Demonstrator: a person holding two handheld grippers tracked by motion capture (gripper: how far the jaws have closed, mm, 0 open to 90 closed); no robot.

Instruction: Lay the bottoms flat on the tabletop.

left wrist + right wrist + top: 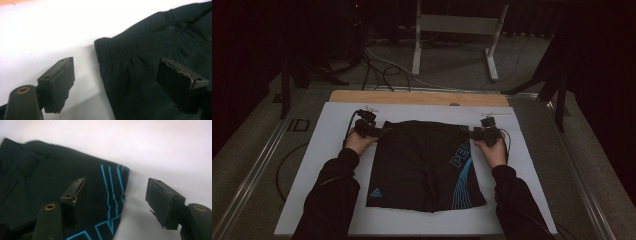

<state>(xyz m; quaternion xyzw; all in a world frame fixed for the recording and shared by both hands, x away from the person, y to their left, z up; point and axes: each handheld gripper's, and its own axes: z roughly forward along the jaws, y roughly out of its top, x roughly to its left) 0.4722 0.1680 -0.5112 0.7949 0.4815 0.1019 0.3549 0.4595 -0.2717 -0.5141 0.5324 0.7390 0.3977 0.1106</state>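
Your left tongs (115, 87) and right tongs (117, 205) gape apart, straddling the shorts' (422, 160) waistband corners — bare white table (332, 150) on both sides.

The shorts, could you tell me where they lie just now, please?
In the high view the shorts lie flat in the middle of the white board, waistband far from the person, with the left gripper and right gripper at its two corners.
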